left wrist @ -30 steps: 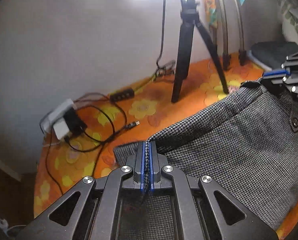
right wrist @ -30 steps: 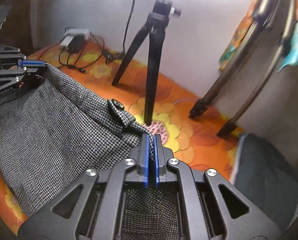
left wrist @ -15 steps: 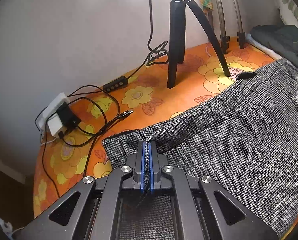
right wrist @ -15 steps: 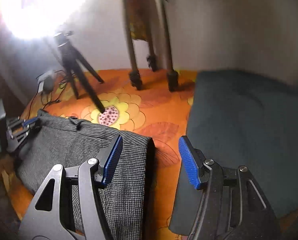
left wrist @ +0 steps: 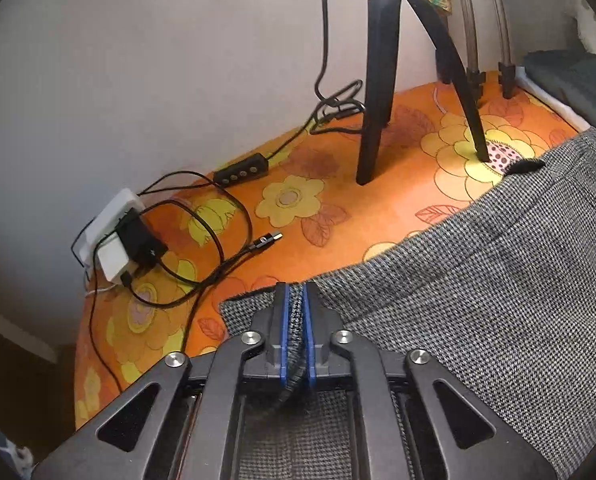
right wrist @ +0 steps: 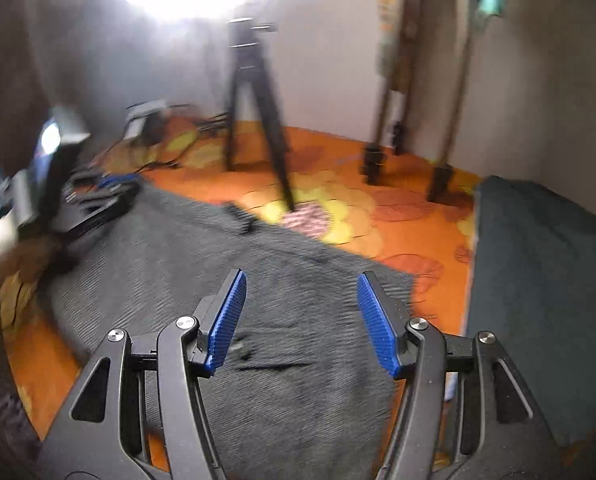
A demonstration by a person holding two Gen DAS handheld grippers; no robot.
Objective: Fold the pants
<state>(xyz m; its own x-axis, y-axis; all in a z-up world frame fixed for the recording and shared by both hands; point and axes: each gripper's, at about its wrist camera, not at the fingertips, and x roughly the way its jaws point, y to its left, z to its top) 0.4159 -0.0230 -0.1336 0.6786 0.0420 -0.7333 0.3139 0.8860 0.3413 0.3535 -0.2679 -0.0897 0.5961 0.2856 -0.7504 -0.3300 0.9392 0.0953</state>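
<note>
The grey houndstooth pants [left wrist: 478, 300] lie spread flat on the orange flowered tablecloth [left wrist: 298, 208]. My left gripper [left wrist: 296, 300] holds a fold at the pants' left corner between its blue pads; its jaws are opening slightly, and the fabric still fills the gap. In the blurred right wrist view, my right gripper [right wrist: 300, 292] hovers open above the pants [right wrist: 218, 264], nothing between its fingers [right wrist: 226, 320]. The left gripper [right wrist: 110, 188] shows as a dark blur at the pants' far left edge.
A black tripod [left wrist: 378, 80] stands just behind the pants, with more stand legs [right wrist: 418, 120] to its right. Cables, a white power strip and a black charger [left wrist: 126, 240] lie at the back left. A dark folded cloth [right wrist: 538, 280] lies right of the pants.
The right gripper let go of the waistband, opened wide and swung over the pants. The pants sank flat onto the cloth. The left gripper's pads have parted a little.
</note>
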